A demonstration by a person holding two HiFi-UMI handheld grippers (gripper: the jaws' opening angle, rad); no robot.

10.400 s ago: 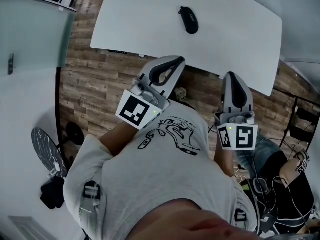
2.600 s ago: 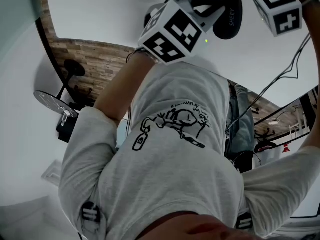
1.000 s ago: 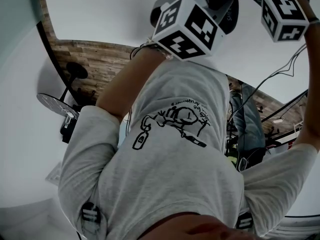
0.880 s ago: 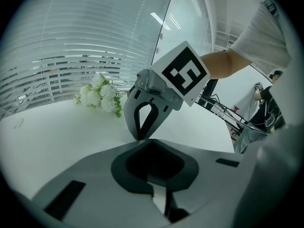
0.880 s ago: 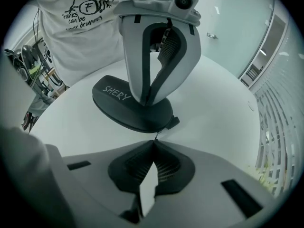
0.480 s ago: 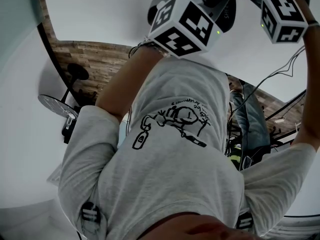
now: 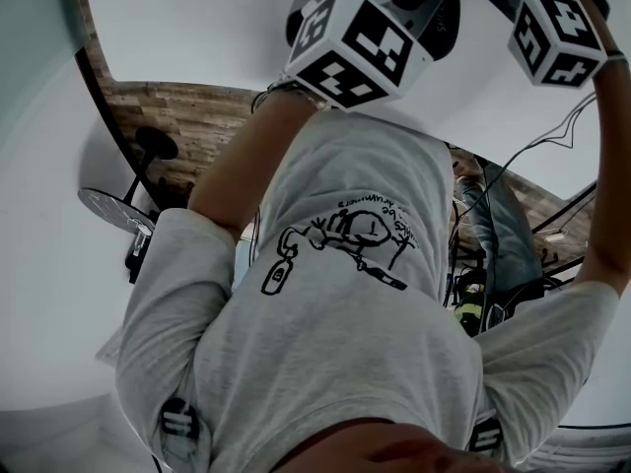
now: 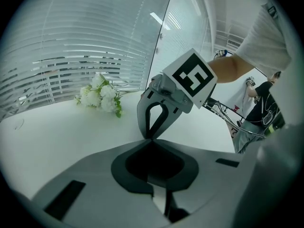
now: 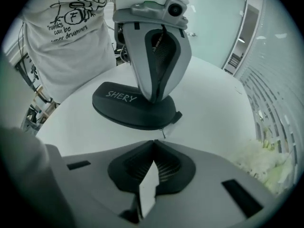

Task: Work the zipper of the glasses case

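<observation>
While the black oval glasses case lay flat on the white counter, the step in hand looked like catching its zipper. The left gripper, jaws closed, slanted down with its tip planted on the case's top, seemingly pinning it. The right gripper, jaws also closed with nothing clearly between them, pointed steeply down just beside the small zipper pull at the case's end. Next, I judged, those jaws had to part slightly, pinch the pull, then drag it along the case's rim without shifting the case.
</observation>
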